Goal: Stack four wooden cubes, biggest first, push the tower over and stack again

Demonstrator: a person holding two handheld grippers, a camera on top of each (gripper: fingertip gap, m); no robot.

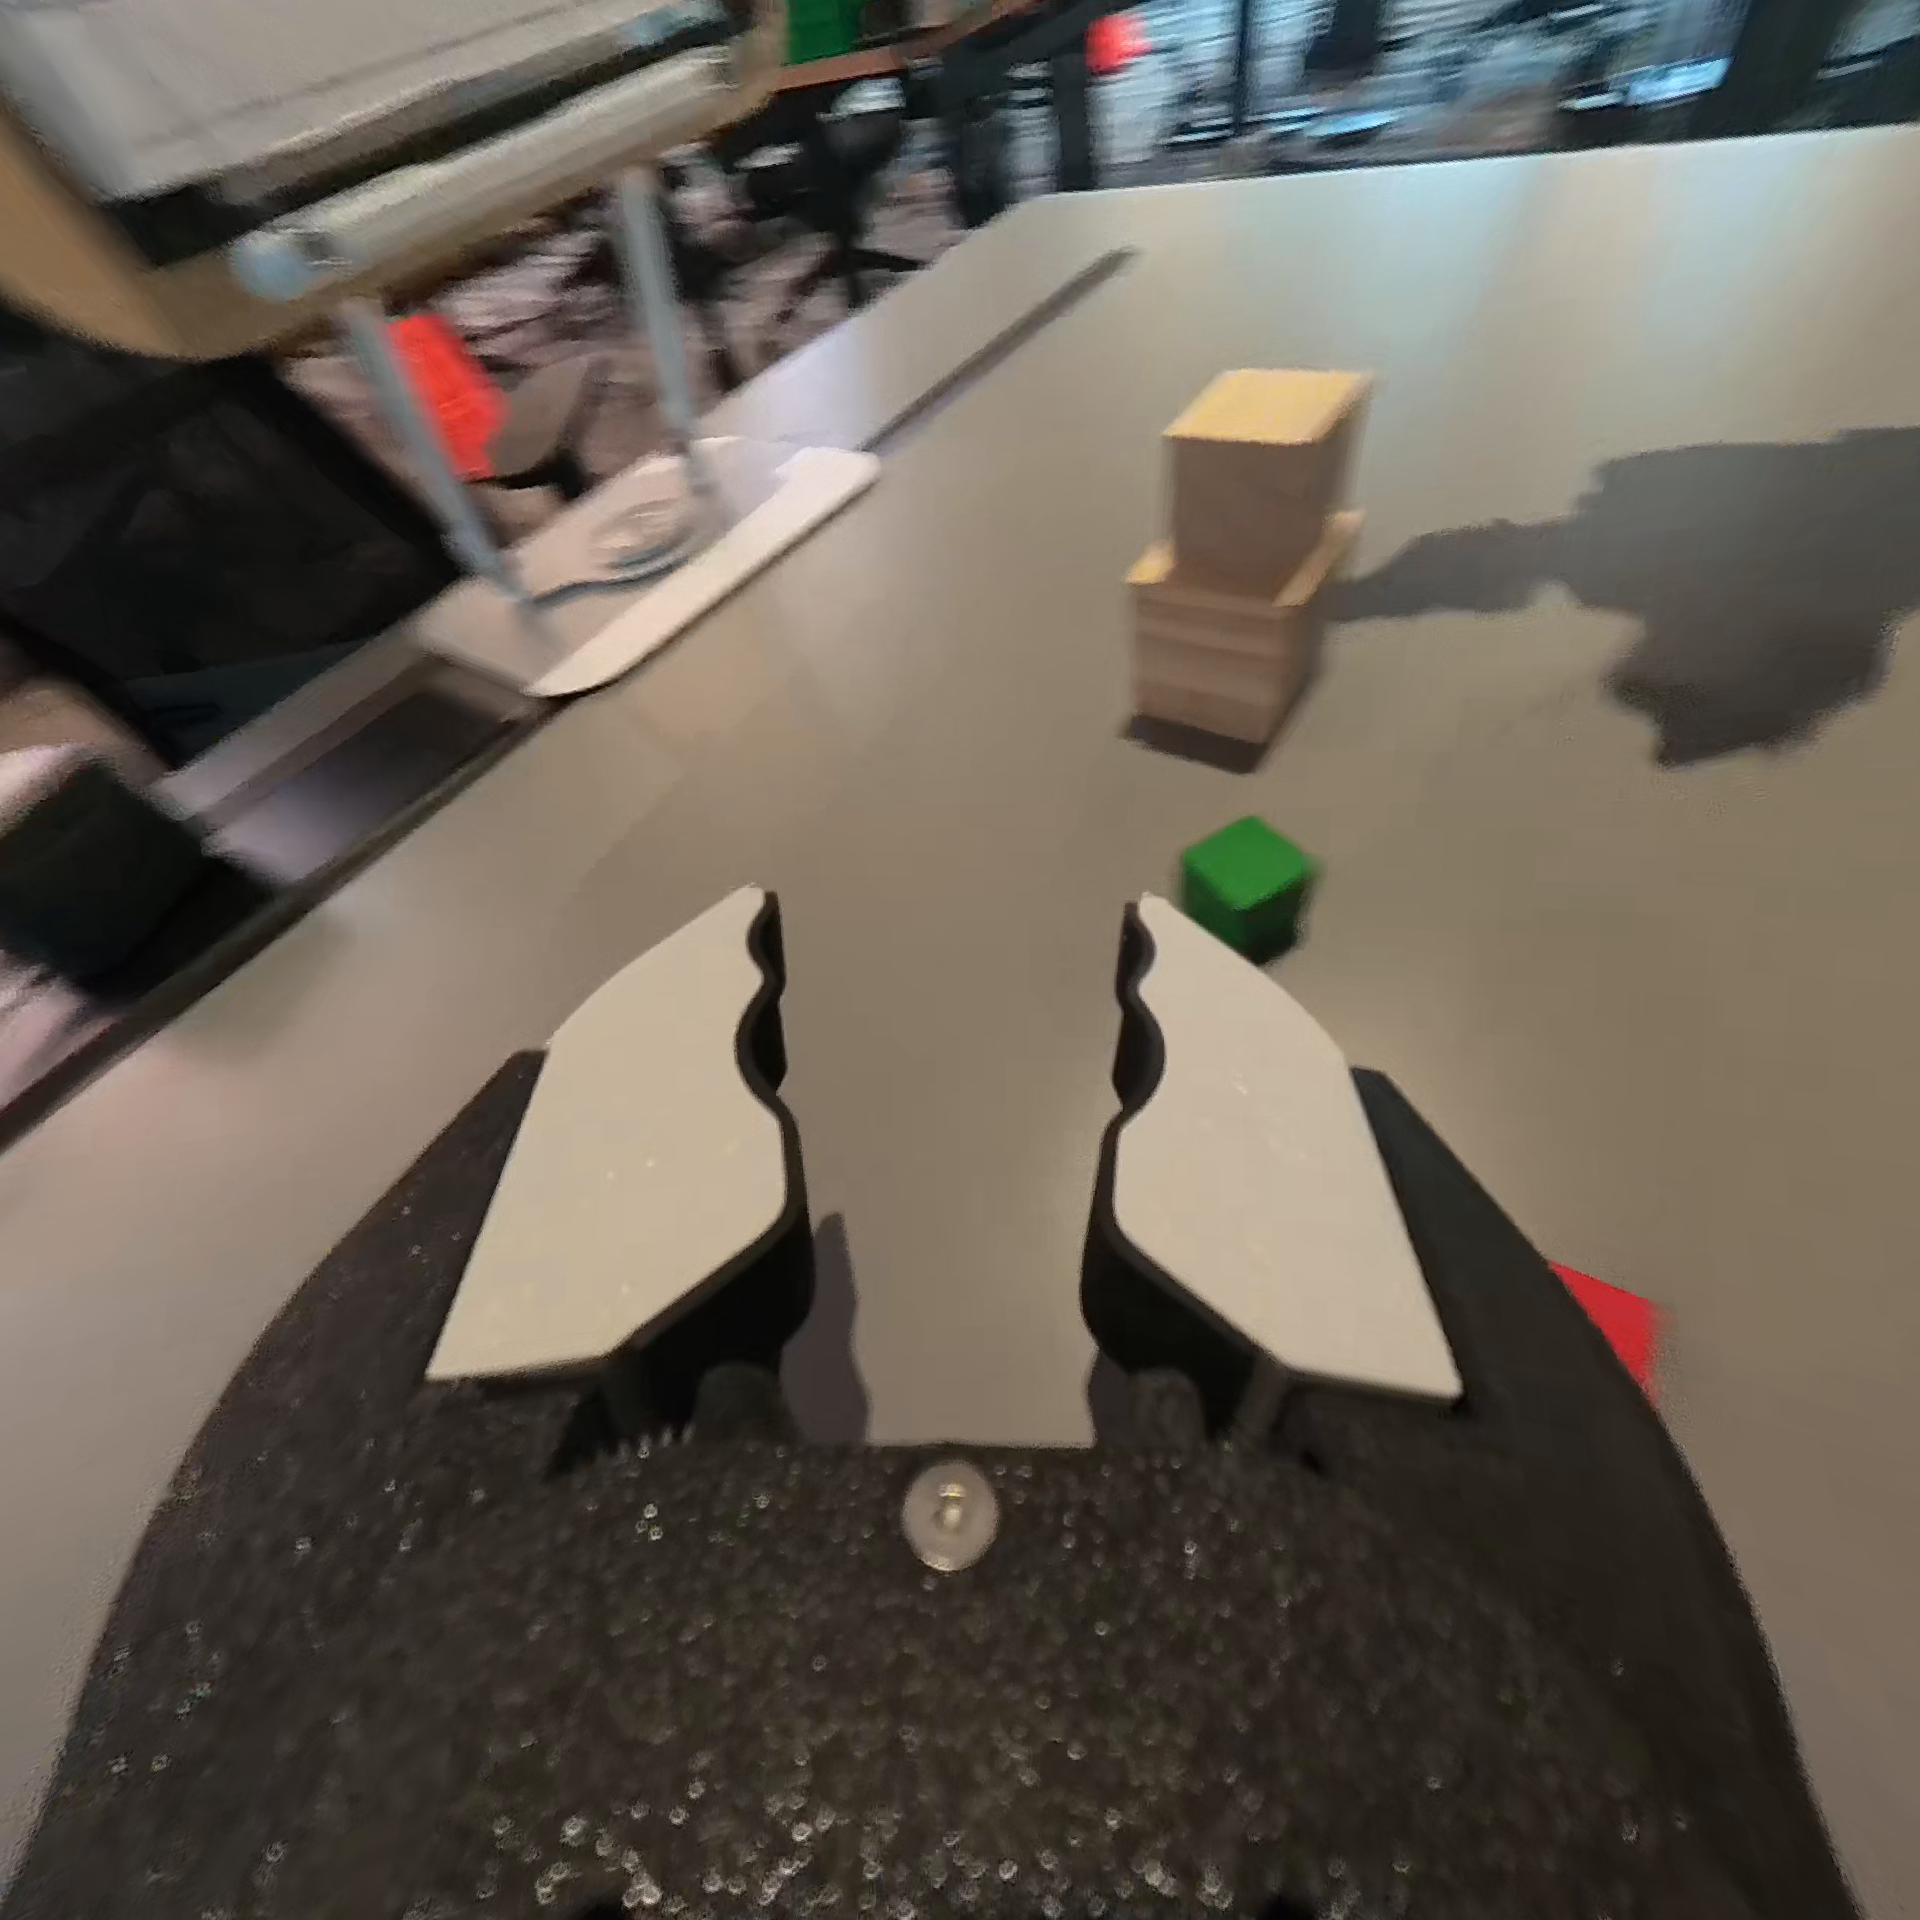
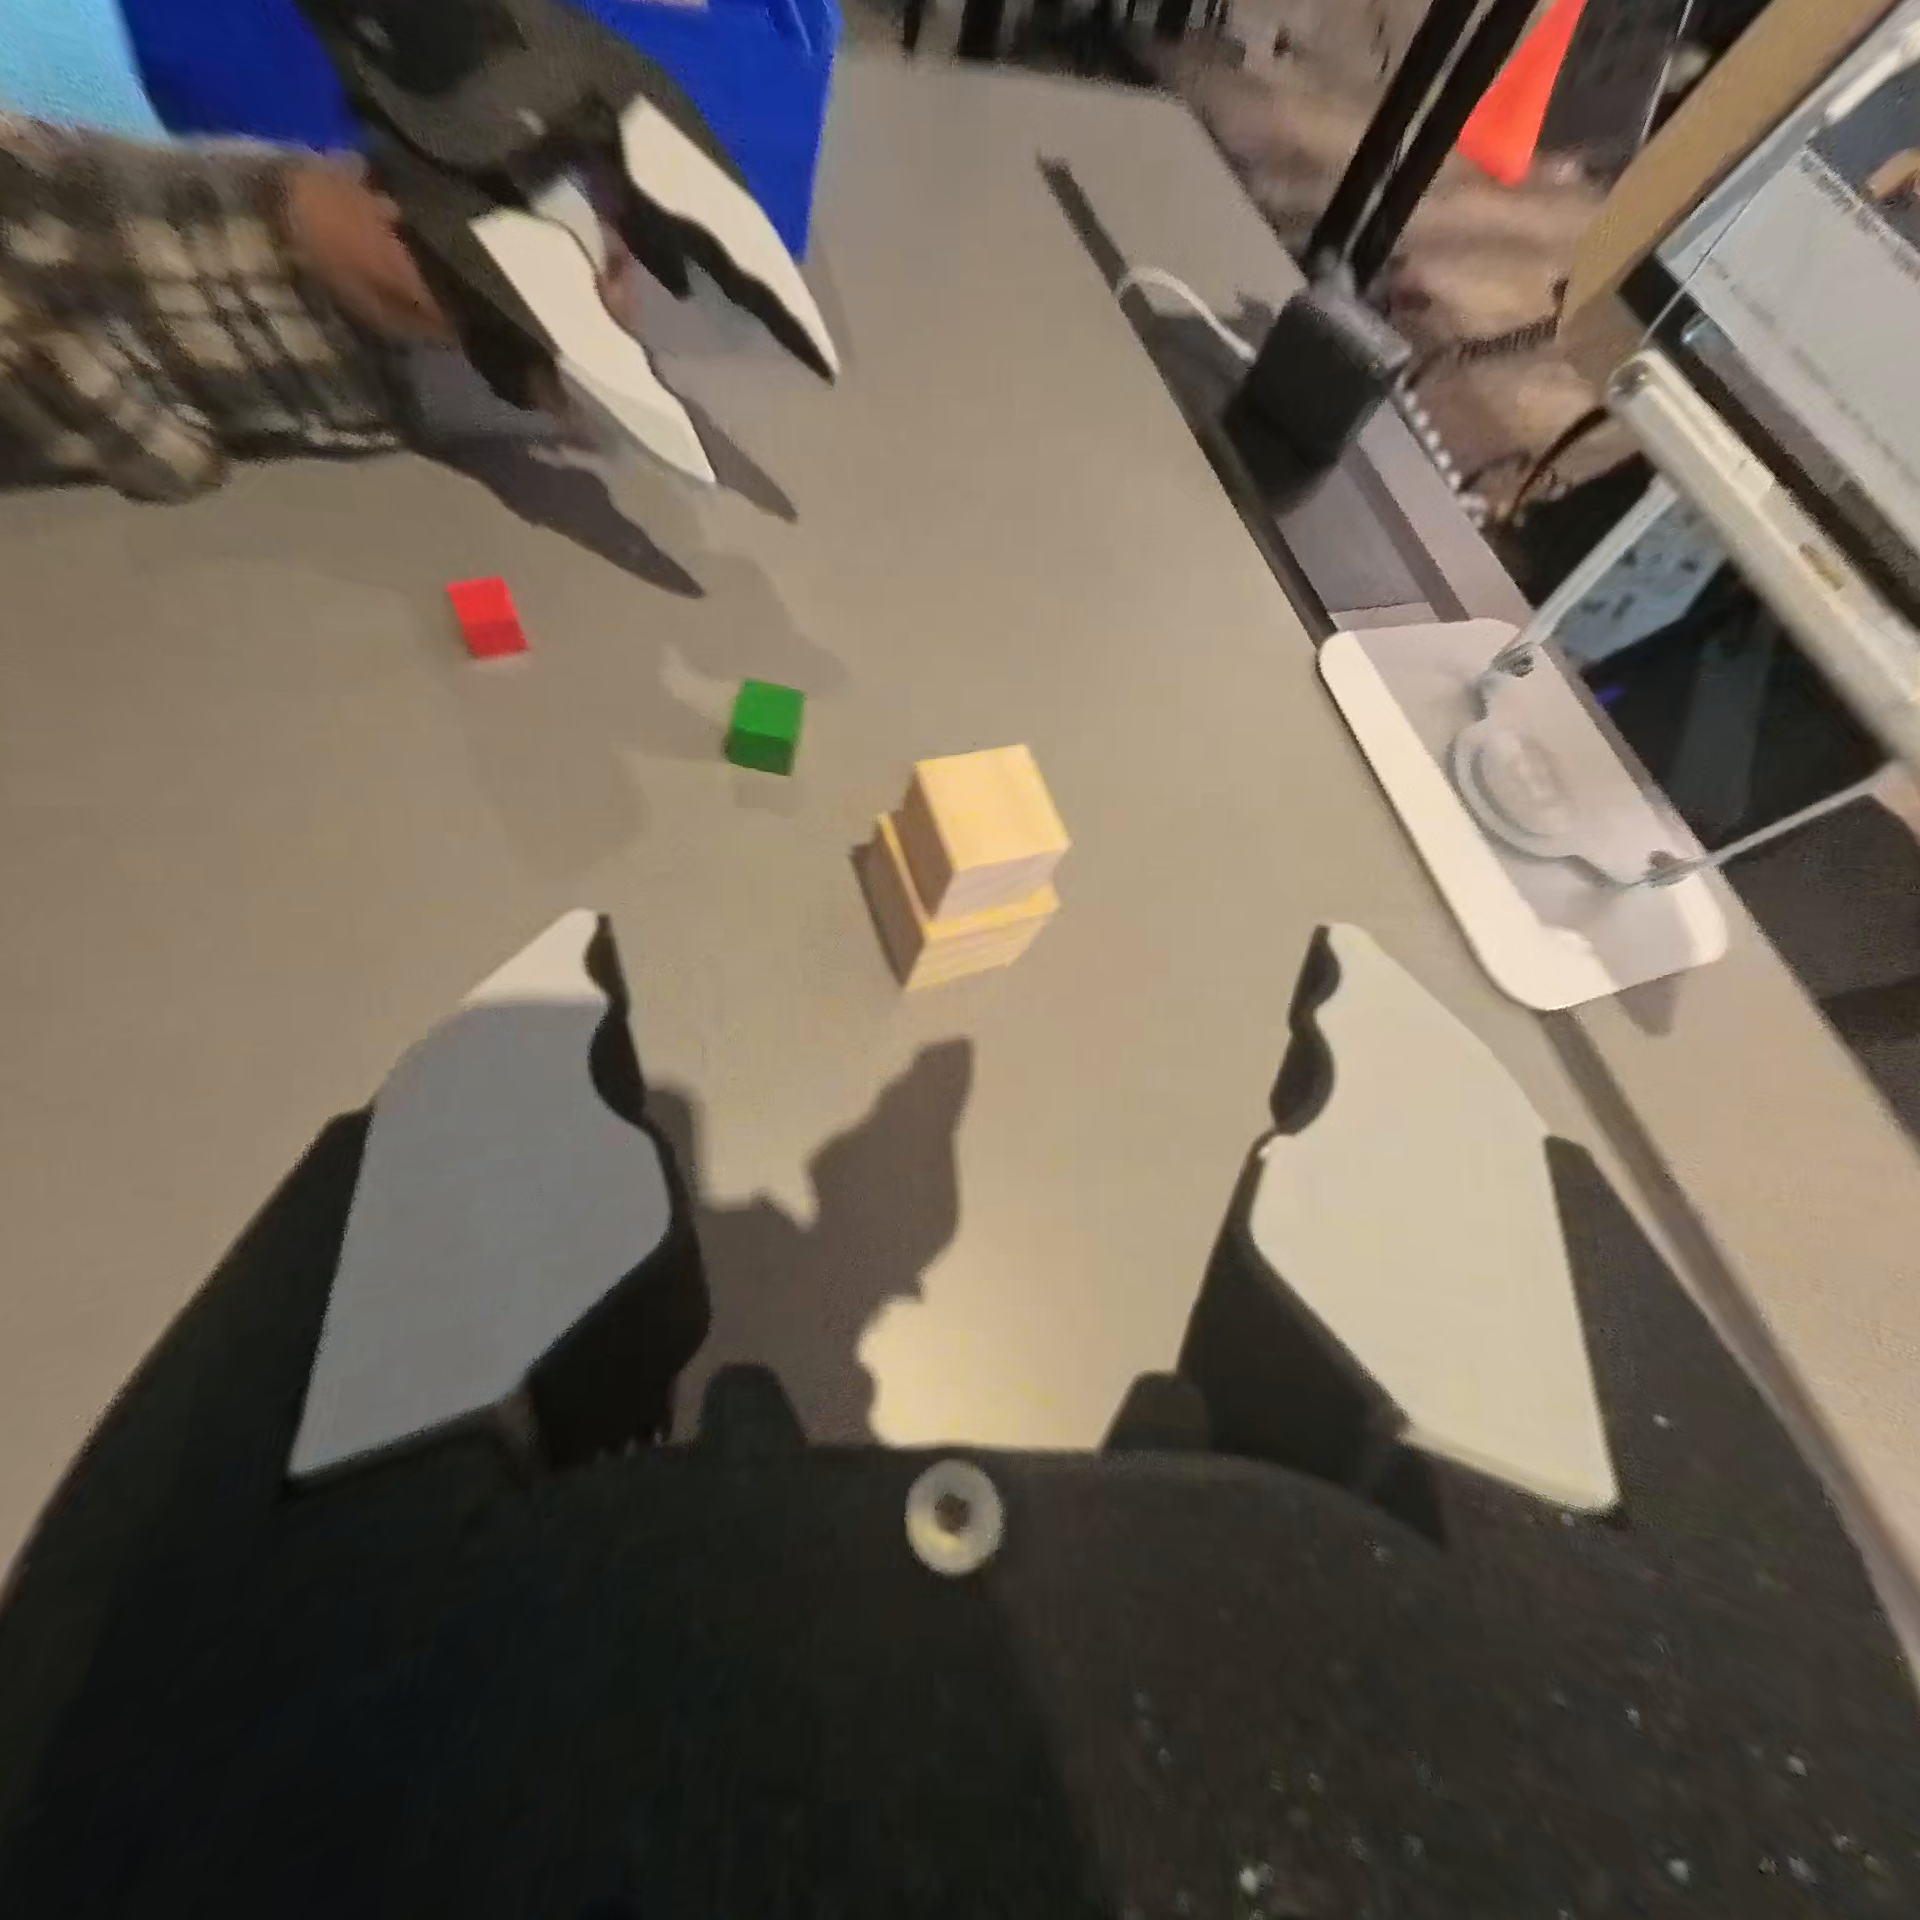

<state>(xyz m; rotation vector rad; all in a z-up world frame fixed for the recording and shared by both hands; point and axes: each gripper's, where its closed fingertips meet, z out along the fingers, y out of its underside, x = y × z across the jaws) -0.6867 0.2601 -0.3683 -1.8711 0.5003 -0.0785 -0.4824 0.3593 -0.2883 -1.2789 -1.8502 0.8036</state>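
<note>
Two plain wooden cubes stand stacked on the grey table [image 1: 935, 727]: a smaller cube [image 1: 1262, 483] [image 2: 982, 826] rests on a bigger one [image 1: 1221, 649] [image 2: 961, 935]. A small green cube [image 1: 1247, 883] [image 2: 766, 725] lies on the table near the stack. A small red cube [image 2: 488, 616] lies farther off; in the left wrist view its corner [image 1: 1610, 1325] shows beside my right finger. My left gripper [image 1: 951, 909] is open and empty, above the table short of the green cube; it also shows in the right wrist view [image 2: 769, 426]. My right gripper [image 2: 961, 930] is open and empty, short of the stack.
A white base plate [image 1: 717, 551] [image 2: 1507, 821] with metal legs stands at the table's edge beside a dark slot [image 1: 997, 353]. A blue box [image 2: 748, 94] stands at the table's far end in the right wrist view. A plaid sleeve [image 2: 156, 312] holds the left gripper. Tip to tip, the grippers are about 25 centimeters apart. The small green cube [image 1: 1247, 883] is closer to my left gripper, around 7 centimeters from its tips; the right tips are 20 centimeters off.
</note>
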